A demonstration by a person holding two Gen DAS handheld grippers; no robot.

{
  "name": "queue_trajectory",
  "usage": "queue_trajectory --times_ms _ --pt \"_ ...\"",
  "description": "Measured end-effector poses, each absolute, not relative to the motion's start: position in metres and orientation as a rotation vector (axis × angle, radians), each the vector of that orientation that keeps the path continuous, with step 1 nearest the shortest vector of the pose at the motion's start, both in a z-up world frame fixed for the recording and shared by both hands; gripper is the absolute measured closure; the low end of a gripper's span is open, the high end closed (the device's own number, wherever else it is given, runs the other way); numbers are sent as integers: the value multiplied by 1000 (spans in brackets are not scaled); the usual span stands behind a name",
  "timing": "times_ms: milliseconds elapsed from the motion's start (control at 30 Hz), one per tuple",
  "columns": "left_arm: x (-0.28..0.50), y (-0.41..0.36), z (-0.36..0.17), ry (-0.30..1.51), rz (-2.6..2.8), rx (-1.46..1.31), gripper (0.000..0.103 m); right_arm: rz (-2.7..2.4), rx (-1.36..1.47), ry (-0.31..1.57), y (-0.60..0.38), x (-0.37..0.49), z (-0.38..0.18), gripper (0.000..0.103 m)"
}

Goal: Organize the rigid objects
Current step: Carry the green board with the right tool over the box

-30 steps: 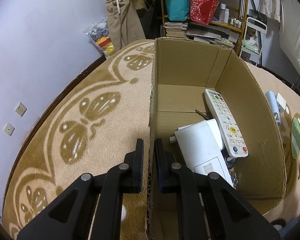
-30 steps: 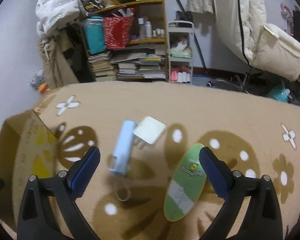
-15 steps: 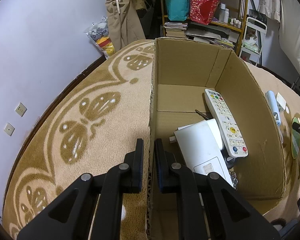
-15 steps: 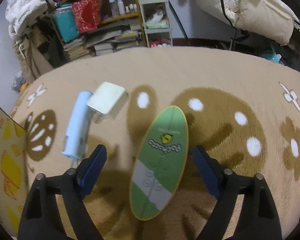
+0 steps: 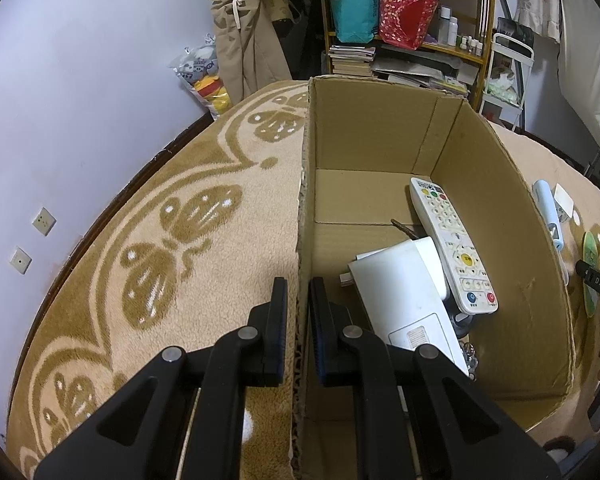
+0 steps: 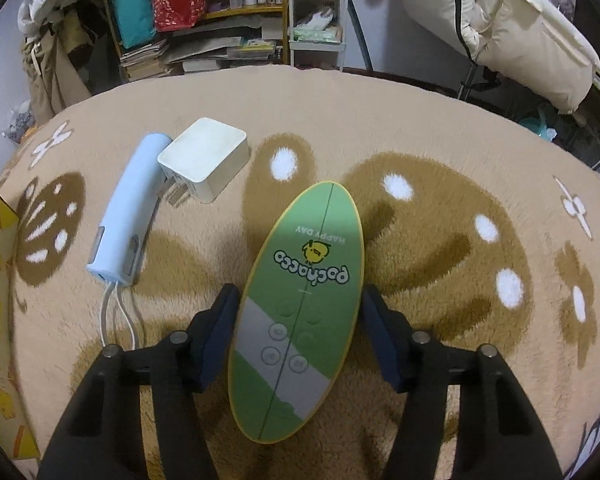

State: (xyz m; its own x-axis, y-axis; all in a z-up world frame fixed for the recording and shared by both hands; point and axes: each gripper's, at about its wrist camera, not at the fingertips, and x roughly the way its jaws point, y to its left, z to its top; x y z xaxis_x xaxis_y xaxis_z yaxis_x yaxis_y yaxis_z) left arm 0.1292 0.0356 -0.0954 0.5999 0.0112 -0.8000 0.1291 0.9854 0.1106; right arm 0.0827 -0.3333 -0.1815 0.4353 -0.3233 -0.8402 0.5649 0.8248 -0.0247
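Left gripper unchanged: jaws pinched on the near wall of the open brown cardboard box, steadying it. Right gripper has dropped over the green oval plastic board lying on the tan fleece blanket. Its jaws have just been closing, board between them, small gaps left, so not gripped yet; boxing it looks next.

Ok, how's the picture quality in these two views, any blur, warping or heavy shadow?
Left wrist view: sharp, but the fisheye bows the cardboard box walls and rug edge, with dark corners. Right wrist view: also warped; the green oval board is crisp, the blue cylinder slightly soft, and broad shadows lie on the rug beside them.
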Motion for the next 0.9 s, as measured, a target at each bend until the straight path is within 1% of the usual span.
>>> queue_trajectory --times_ms 100,467,900 --pt "129 36 -95 927 -69 162 92 -574 264 967 -329 82 -180 42" --pt "130 36 -96 927 -69 161 92 -570 291 926 -324 78 -171 42" --pt "130 35 -96 926 -69 165 92 -475 338 816 -309 80 -127 42"
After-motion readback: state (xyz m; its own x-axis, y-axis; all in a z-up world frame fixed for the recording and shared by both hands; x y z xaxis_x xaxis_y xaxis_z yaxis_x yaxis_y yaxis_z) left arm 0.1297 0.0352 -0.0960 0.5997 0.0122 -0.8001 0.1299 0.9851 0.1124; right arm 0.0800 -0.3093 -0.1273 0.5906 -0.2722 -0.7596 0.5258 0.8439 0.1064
